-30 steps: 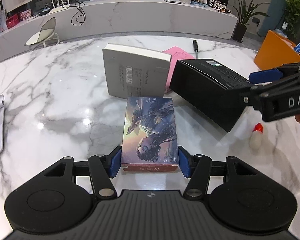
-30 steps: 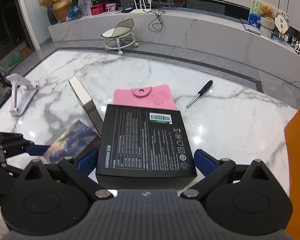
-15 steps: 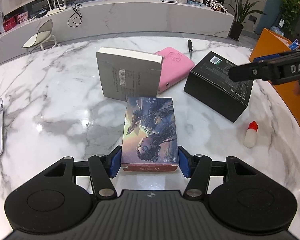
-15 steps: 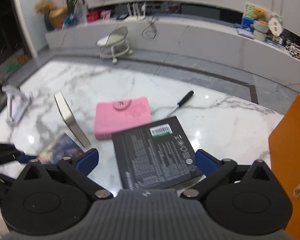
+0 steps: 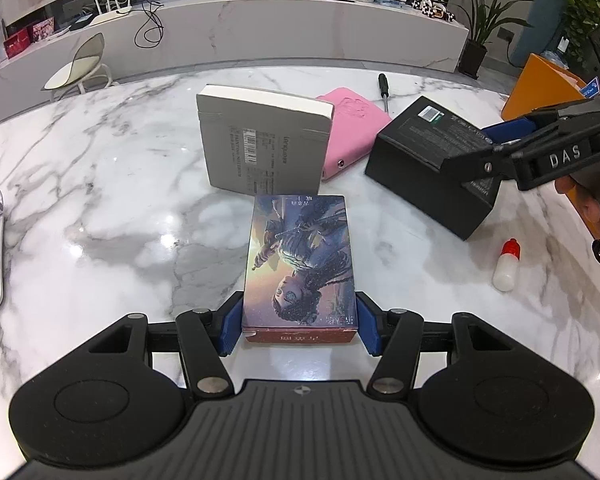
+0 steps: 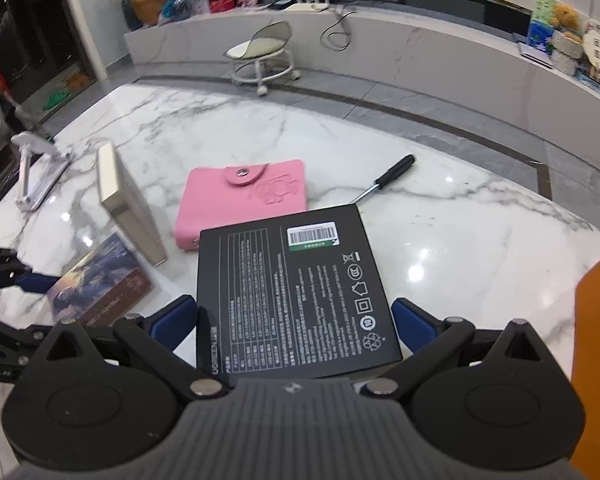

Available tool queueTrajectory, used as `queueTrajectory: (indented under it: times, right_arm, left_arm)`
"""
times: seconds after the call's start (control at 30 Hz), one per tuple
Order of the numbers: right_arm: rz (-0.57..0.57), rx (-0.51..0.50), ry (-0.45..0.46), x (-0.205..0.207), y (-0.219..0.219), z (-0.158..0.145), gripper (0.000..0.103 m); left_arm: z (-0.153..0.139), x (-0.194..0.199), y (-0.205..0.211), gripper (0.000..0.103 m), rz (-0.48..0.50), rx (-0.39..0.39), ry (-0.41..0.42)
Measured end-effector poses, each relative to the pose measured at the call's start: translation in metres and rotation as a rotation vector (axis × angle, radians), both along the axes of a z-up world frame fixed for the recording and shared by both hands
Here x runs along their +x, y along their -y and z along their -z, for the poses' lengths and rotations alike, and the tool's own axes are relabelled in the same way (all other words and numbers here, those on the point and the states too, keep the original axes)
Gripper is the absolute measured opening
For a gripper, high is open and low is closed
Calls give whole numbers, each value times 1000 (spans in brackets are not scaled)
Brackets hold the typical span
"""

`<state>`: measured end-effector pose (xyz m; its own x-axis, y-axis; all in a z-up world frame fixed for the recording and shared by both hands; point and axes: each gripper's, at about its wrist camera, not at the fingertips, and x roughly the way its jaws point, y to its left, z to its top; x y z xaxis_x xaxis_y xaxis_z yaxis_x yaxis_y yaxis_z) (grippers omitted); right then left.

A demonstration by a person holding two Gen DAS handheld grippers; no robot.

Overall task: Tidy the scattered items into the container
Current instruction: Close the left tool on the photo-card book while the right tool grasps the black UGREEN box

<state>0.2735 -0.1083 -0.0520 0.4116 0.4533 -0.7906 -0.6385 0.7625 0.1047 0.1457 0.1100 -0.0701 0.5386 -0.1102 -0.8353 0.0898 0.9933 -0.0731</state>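
Observation:
My left gripper (image 5: 300, 326) is shut on an illustrated box (image 5: 300, 256) that lies flat on the marble table (image 5: 100, 200), its blue pads pressing the near end from both sides. My right gripper (image 6: 296, 320) is open. A black carton (image 6: 296, 292) with a barcode label sits on the table between its fingers, with a gap at each pad. From the left wrist view the right gripper (image 5: 540, 148) reaches over the black carton (image 5: 428, 160). The orange container (image 6: 596, 340) stands at the right edge.
A grey book (image 5: 260, 152) stands upright behind the illustrated box. A pink snap wallet (image 6: 244, 200) and a black screwdriver (image 6: 384, 180) lie farther back. A small red-capped white bottle (image 5: 506, 266) lies at the right, a white stand (image 6: 36, 168) at the left.
The right jaws opened off the black carton, which dropped from a raised tilt to rest on the table. The right gripper shifted and now straddles it. The left gripper kept still.

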Motion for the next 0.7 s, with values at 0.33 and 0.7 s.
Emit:
queueTrajectory:
  times: [0.33, 0.7]
  right_arm:
    - [-11, -25, -6, -10, -12, -1, 103]
    - [-115, -309, -105, -32, -39, 23, 103]
  left_arm:
    - [0, -1, 2, 66, 2, 5, -2]
    - [0, -1, 4, 66, 5, 7, -3]
